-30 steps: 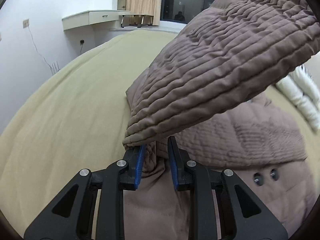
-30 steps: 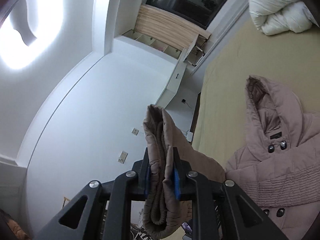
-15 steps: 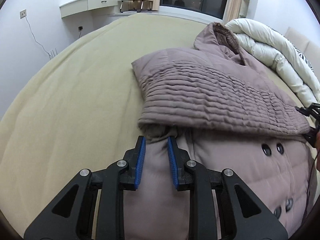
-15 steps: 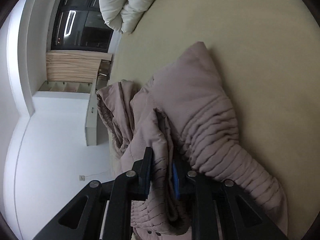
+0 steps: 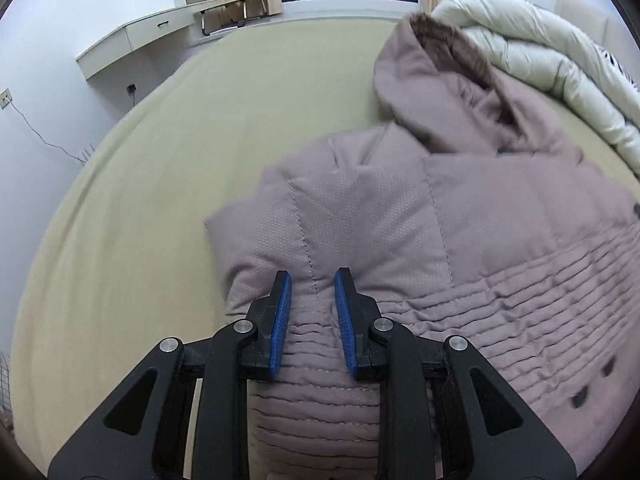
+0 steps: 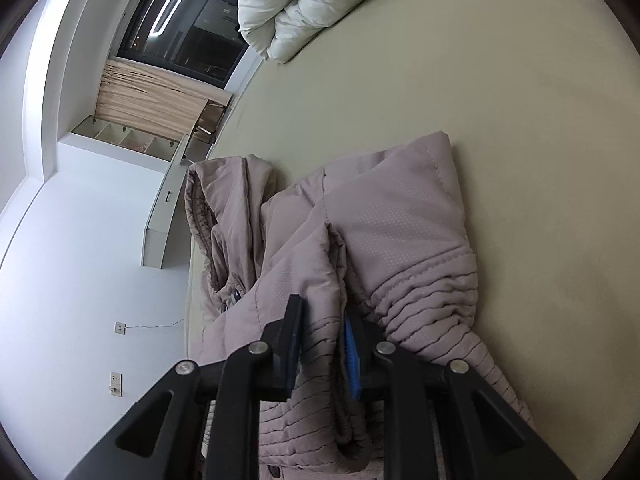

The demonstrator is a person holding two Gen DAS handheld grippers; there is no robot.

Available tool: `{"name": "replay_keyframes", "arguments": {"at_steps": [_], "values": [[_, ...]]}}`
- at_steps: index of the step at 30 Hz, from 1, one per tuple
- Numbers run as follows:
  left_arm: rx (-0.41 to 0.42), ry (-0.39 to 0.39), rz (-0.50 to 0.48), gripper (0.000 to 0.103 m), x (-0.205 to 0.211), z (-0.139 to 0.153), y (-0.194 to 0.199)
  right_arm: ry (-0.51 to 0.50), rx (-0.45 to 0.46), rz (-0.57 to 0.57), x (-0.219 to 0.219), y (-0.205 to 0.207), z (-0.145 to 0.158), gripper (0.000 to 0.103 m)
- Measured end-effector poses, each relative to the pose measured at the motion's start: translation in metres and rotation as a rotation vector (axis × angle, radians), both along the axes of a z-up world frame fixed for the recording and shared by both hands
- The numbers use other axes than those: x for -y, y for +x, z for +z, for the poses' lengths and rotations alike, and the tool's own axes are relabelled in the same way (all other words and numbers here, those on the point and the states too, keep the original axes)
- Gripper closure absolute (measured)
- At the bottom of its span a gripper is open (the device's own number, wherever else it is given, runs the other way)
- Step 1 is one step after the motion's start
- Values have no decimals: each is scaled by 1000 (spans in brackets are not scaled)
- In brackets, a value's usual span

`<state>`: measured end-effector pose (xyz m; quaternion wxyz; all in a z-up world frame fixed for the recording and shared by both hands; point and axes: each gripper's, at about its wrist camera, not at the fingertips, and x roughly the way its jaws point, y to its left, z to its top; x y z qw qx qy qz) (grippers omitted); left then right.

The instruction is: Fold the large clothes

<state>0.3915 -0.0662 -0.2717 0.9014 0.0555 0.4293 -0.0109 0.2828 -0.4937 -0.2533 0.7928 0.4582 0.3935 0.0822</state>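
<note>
A mauve quilted hooded coat [image 5: 440, 216] lies on the beige bed [image 5: 160, 184], hood [image 5: 432, 64] toward the far side, one sleeve folded across its front. My left gripper [image 5: 312, 280] hovers over the folded sleeve, jaws apart, nothing between them. In the right wrist view the coat [image 6: 392, 232] lies with the sleeve cuff [image 6: 320, 360] between the jaws of my right gripper [image 6: 322, 312], which are parted and no longer pinch the cloth.
A white duvet [image 5: 552, 64] is bundled at the far right of the bed and shows in the right wrist view [image 6: 312, 4]. A white wall desk [image 5: 136, 36] and window with curtains stand beyond the bed. A wall socket with cable [image 5: 5, 98] is at left.
The right gripper carried the sleeve down across the coat's front and opened its jaws. The left gripper let go of the coat edge and now sits over the laid sleeve.
</note>
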Motion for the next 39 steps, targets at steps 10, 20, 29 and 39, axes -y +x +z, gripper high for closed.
{"name": "replay_keyframes", "arguments": {"at_steps": [10,20,29,39], "values": [[174,-13,44,81,-12,55,-49,-499,110,-95,-35,-42,90,26],[52,-25,22,81,-7,33,-34,-786,19,265,-127,-2,31,44],[127,-165,-33,22,22,114,45,-692,164,176,-98,-11,97,33],[27,-15,-56,22,125,102,228,-692,193,219,-88,2,101,33]]}}
